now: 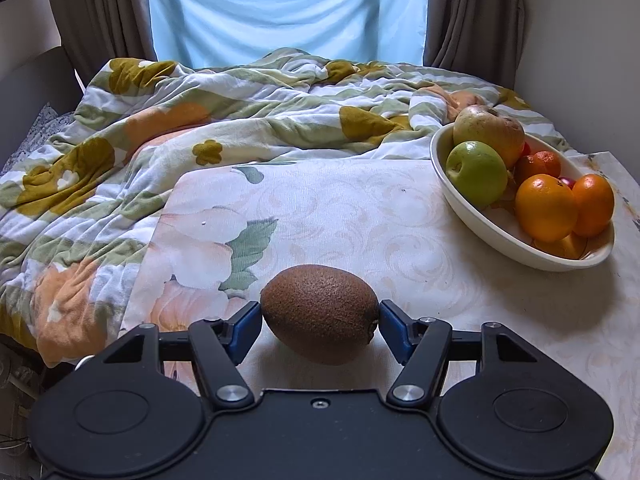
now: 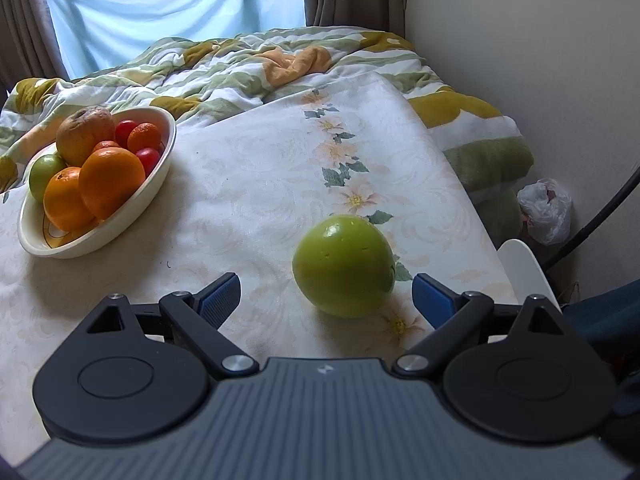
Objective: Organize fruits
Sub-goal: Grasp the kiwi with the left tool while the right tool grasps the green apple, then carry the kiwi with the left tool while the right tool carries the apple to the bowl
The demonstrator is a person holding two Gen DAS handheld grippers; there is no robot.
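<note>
My left gripper (image 1: 320,320) is shut on a brown kiwi (image 1: 320,308), its blue pads touching both ends, low over the floral tablecloth. A cream oval bowl (image 1: 472,208) at the right holds apples and oranges; it also shows in the right wrist view (image 2: 132,200) at the left, with small red fruits too. My right gripper (image 2: 326,294) is open, and a green apple (image 2: 344,266) lies on the cloth between its fingers, nearer the right one, touching neither pad.
The floral tablecloth (image 1: 360,208) covers the table. A rumpled flowered quilt (image 1: 160,128) lies behind and to the left. Curtains and a window stand at the back. A wall, a white plastic bag (image 2: 546,210) and a cable are at the table's right edge.
</note>
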